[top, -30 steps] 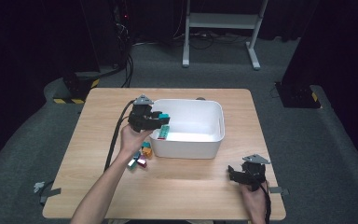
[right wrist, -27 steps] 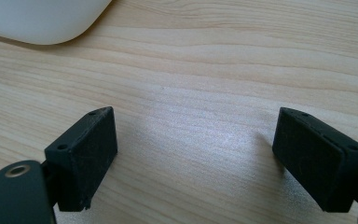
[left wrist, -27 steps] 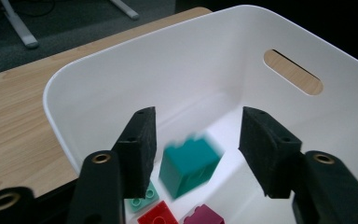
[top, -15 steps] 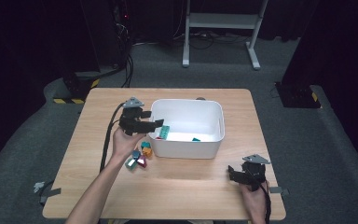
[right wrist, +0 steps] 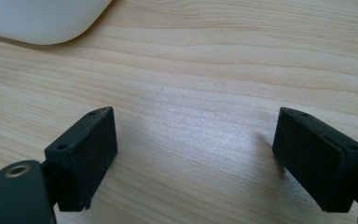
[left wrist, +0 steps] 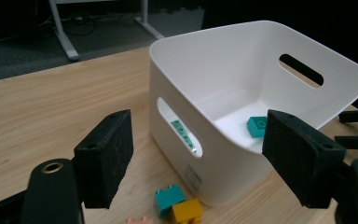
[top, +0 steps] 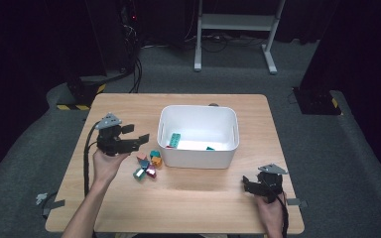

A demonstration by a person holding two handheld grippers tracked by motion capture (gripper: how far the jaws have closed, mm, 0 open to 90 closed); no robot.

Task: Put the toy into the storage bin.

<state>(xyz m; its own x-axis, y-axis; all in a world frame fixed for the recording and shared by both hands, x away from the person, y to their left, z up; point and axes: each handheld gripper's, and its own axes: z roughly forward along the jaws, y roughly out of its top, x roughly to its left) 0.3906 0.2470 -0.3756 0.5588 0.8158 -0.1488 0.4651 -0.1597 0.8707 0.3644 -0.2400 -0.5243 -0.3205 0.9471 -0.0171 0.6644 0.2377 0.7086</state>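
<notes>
White bin [top: 198,148] is sitting mid-table with teal bricks inside. Left gripper [top: 140,139], jaws just opening wide and holding nothing, is hanging left of it, above the loose bricks [top: 148,164]. It should be dropping straight onto one brick. Right gripper [top: 246,184] is resting spread and empty.

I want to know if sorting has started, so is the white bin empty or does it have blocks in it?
Not empty. The white bin stands upright with a few teal blocks on its floor; more blocks lie outside beside it.
</notes>
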